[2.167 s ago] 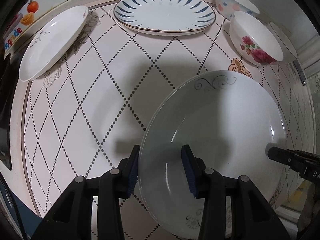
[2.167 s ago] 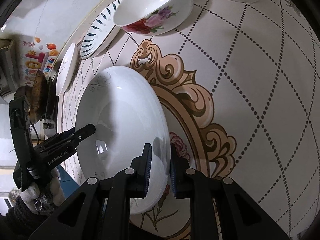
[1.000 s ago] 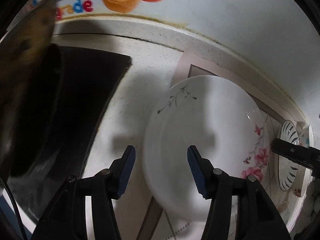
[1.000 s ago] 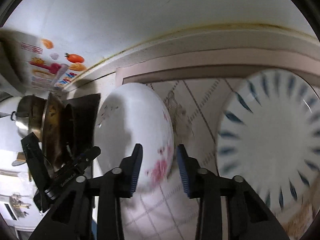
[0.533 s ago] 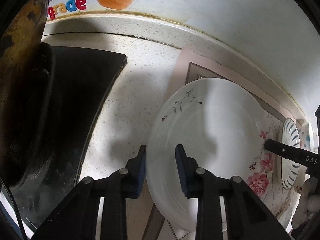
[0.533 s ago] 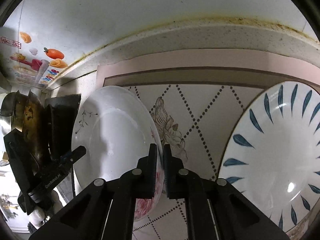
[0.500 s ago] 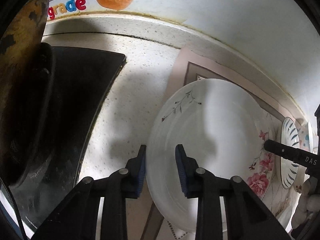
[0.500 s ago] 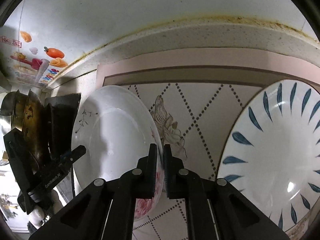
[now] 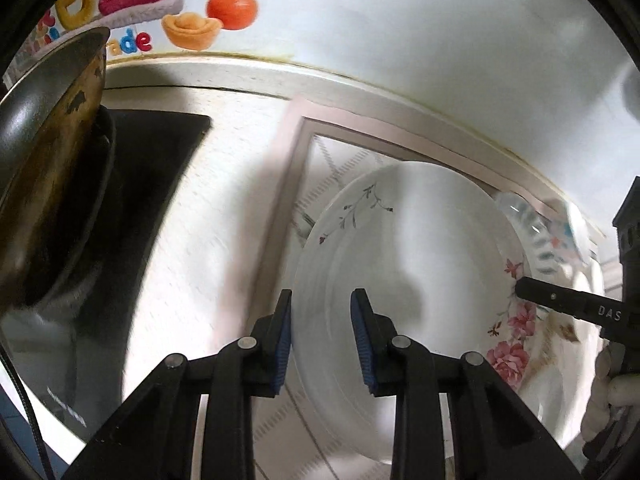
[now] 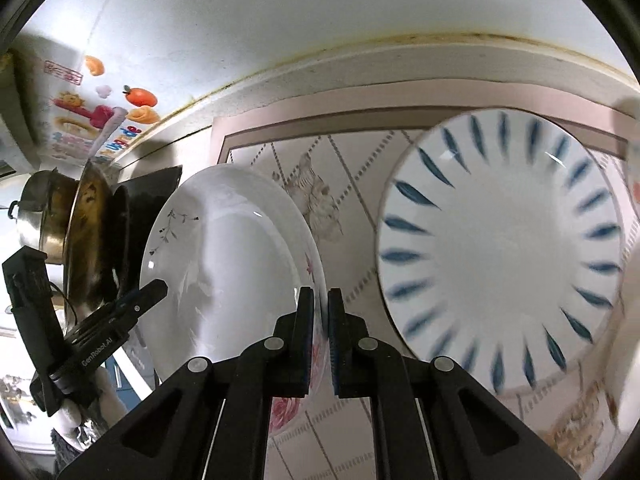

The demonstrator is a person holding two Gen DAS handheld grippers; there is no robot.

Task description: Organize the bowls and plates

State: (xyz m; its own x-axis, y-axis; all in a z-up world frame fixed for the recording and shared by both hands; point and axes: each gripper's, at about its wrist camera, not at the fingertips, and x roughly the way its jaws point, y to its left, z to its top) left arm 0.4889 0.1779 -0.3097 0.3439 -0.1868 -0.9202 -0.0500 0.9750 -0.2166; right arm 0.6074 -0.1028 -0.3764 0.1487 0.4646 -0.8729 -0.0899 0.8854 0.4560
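Observation:
A white plate with pink flowers and a thin twig pattern [image 9: 416, 264] is held between both grippers, lifted and tilted. My left gripper [image 9: 322, 332] grips its left rim, jaws around the edge. My right gripper [image 10: 318, 334] is shut on its right rim [image 10: 224, 264]. The right gripper's finger [image 9: 568, 304] shows at the plate's far side in the left view, and the left gripper's finger [image 10: 132, 304] shows at the plate's left in the right view. A blue-leaf plate [image 10: 500, 256] lies on the patterned mat to the right.
A black stove top [image 9: 132, 200] with a worn metal pan [image 9: 48, 168] stands at the left. The wall with fruit stickers [image 9: 232, 4] runs behind. The diamond-patterned mat [image 10: 332, 184] lies under the plates. A bowl edge [image 10: 632, 168] shows blurred at the far right.
Both grippers have raised the flowered plate off the mat and moved it slightly right, away from the stove. The view is slightly blurred from motion.

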